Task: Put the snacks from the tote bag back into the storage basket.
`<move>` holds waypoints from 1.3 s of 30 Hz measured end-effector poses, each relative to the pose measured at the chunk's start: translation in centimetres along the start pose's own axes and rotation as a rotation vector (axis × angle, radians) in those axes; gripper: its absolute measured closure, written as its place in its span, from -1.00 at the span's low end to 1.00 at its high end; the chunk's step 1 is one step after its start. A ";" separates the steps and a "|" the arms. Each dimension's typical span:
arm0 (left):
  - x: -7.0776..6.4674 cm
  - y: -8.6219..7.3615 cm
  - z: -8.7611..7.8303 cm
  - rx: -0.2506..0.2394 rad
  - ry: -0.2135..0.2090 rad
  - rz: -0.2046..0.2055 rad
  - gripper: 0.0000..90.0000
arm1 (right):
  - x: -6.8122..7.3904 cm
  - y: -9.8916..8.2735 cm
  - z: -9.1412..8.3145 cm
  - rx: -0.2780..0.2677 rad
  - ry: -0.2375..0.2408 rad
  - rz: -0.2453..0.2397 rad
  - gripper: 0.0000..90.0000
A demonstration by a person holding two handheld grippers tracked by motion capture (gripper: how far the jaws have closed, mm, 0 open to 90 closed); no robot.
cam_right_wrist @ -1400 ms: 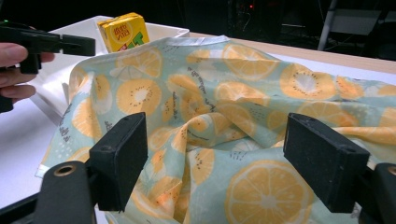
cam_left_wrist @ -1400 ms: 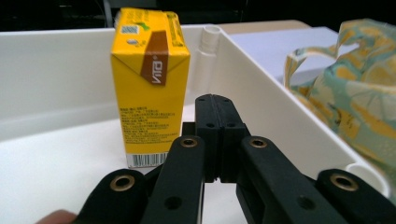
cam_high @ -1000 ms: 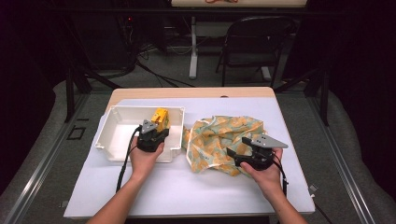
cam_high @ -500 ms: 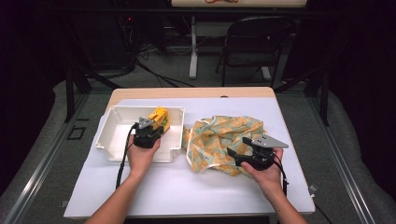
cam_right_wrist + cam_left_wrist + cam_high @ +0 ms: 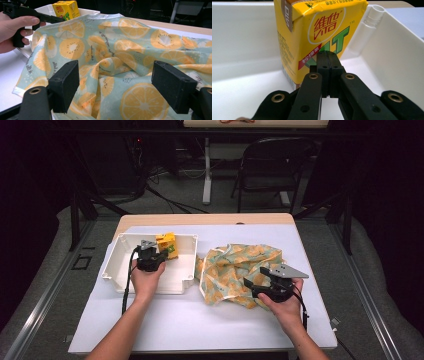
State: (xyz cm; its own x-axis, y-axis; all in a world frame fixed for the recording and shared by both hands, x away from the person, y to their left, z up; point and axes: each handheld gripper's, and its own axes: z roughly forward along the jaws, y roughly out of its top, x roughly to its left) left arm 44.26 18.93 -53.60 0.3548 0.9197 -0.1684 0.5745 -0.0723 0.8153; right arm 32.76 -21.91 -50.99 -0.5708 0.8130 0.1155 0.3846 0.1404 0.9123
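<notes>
We hold the left gripper (image 5: pixel 156 254) over the white bin (image 5: pixel 116 270), which stands on the left part of the white table cover (image 5: pixel 200 320). In the left gripper view its two black jaws are pressed flat together with nothing between them, and their tips (image 5: pixel 327 53) sit right against the front face of the yellow drink carton (image 5: pixel 312 32); we cannot tell whether they actually touch it. The carton stands upright on the floor of the bin, near the far wall and just beside a corner post (image 5: pixel 372 17) of the bin. In the high view the carton (image 5: pixel 166 245) appears just beyond the left gripper, against the far rim.

We hold the right gripper (image 5: pixel 254 285) on the right part of the table, at the near edge of the crumpled fruit-print cloth (image 5: pixel 235 265). In the right gripper view its jaws stand wide apart, one at each side of the frame, and the cloth (image 5: pixel 120 65) lies loose between and beyond them; the pads do not press on it. The cloth is pale blue-green with orange and lemon slices, bunched in folds, and lies just right of the bin, with one edge touching or overlapping the bin's right wall. The left hand (image 5: pixel 12 28) and the carton (image 5: pixel 66 9) show beyond the cloth in that view.
</notes>
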 end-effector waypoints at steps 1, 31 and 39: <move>0.1 0.0 0.0 0.002 0.003 0.000 1.00 | 0.0 0.0 0.0 -0.002 -0.001 0.001 -0.51; 0.2 0.2 0.6 -0.054 0.019 -0.038 0.86 | -0.1 -0.1 0.0 0.002 -0.018 0.004 -0.50; -0.5 0.0 -0.2 -0.021 0.022 0.016 0.48 | -0.5 0.0 -0.3 0.001 -0.021 0.000 -0.50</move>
State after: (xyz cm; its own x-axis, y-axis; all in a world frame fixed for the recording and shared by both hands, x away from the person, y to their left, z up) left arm 43.97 18.50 -53.38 0.3469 0.9269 -0.1434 0.5533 -0.0788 0.8292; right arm 32.82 -22.51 -50.91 -0.5550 0.8249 0.1072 0.3858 0.1410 0.9118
